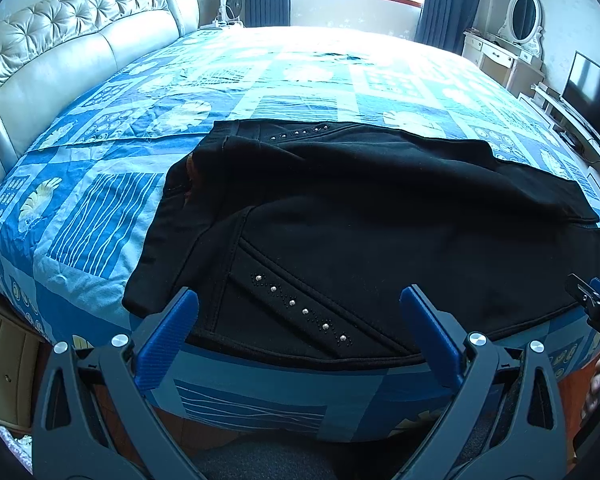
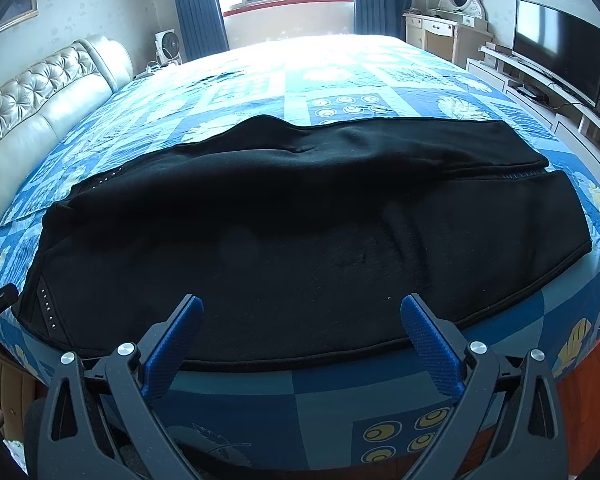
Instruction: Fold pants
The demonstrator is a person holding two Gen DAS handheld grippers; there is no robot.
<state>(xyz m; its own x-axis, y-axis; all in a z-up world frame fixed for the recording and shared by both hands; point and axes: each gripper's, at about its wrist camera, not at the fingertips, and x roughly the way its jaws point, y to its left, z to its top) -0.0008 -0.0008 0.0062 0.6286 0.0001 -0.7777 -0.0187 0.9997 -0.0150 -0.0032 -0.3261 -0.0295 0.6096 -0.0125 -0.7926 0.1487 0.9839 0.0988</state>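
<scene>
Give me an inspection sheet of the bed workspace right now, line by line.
Surface: bed with blue patterned quilt, mostly flat, slight wrinkles.
Job's things: black pants spread sideways along the near edge, waistband and studded pocket trim toward the headboard, leg hems toward the television side.
Clutter: nothing seen on the quilt besides the pants.
Grippers: left gripper and right gripper both open, blue fingers over the near edge of the pants, nothing held.
Cables: cords near the television stand and by the fan.
Surroundings: window with blue curtains, dressing table with oval mirror.
</scene>
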